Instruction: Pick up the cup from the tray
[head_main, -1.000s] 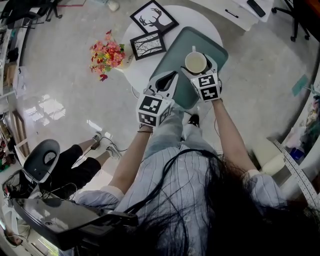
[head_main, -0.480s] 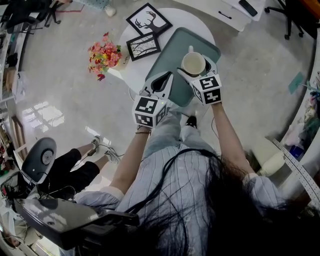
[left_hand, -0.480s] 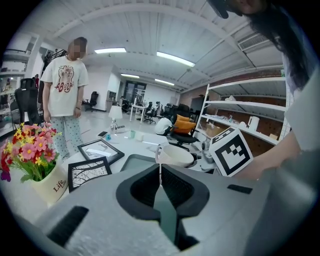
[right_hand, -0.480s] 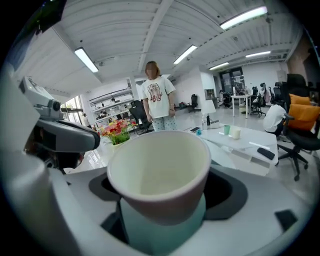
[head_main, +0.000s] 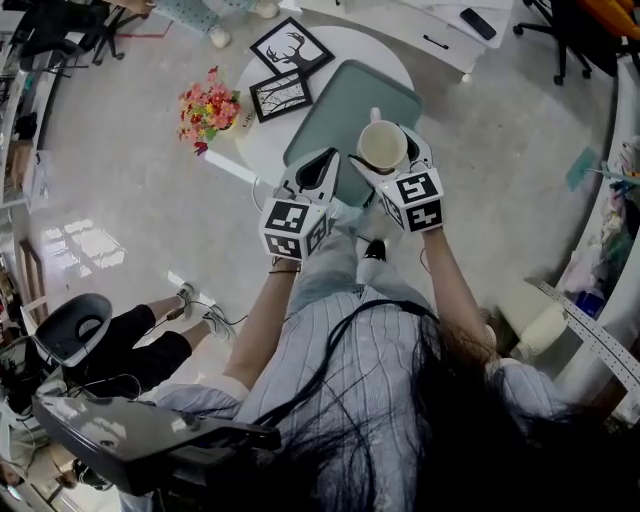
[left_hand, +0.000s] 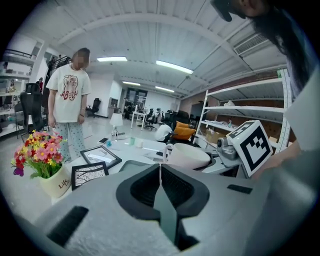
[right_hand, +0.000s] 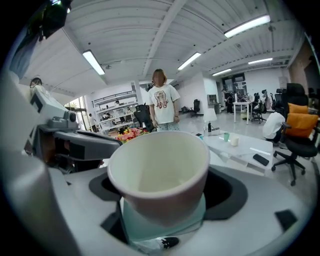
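The white cup (head_main: 382, 146) is off the tray, with my right gripper (head_main: 390, 155) shut on its sides. The cup hangs over the near right part of the grey-green tray (head_main: 340, 100). In the right gripper view the cup (right_hand: 160, 172) fills the space between the jaws, mouth up and nothing visible inside. My left gripper (head_main: 320, 172) is shut and holds nothing, just left of the cup, over the tray's near edge. In the left gripper view its jaws (left_hand: 160, 172) meet in a thin line, and the cup (left_hand: 186, 156) shows beyond with its handle to the left.
The tray lies on a round white table (head_main: 250, 140). A pot of flowers (head_main: 208, 108) and two framed pictures (head_main: 292, 47) (head_main: 279, 94) stand at its left. A person (left_hand: 67, 92) stands beyond the table. A seated person's legs (head_main: 150, 345) are at the left.
My right gripper has carried the cup up and back toward me, from over the tray's middle to its near part. The left gripper stayed shut beside it.
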